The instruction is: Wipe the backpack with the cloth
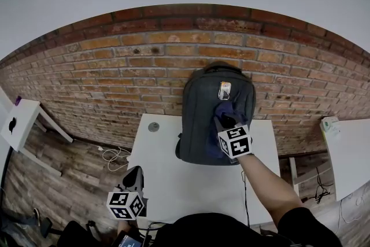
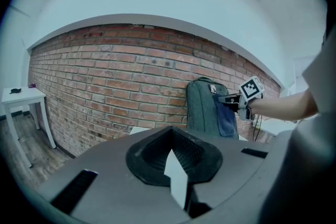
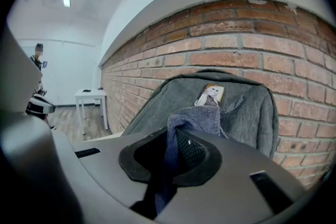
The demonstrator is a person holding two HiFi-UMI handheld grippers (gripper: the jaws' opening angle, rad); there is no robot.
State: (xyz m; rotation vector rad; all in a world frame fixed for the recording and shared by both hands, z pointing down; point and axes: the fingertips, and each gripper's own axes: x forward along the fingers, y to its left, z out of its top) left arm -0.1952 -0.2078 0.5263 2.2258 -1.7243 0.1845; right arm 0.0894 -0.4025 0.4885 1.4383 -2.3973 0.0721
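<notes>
A dark grey backpack stands upright on the white table, leaning against the brick wall, with a small picture tag near its top. My right gripper is shut on a blue cloth and presses it against the backpack's upper front. In the right gripper view the cloth bunches out of the jaws just below the tag. My left gripper hangs low by the table's near left corner, shut and holding nothing. From the left gripper view the backpack and cloth show at a distance.
A brick wall runs behind the table. A small round fitting sits in the table's far left corner. White side tables stand at the far left and right. Cables lie on the wooden floor.
</notes>
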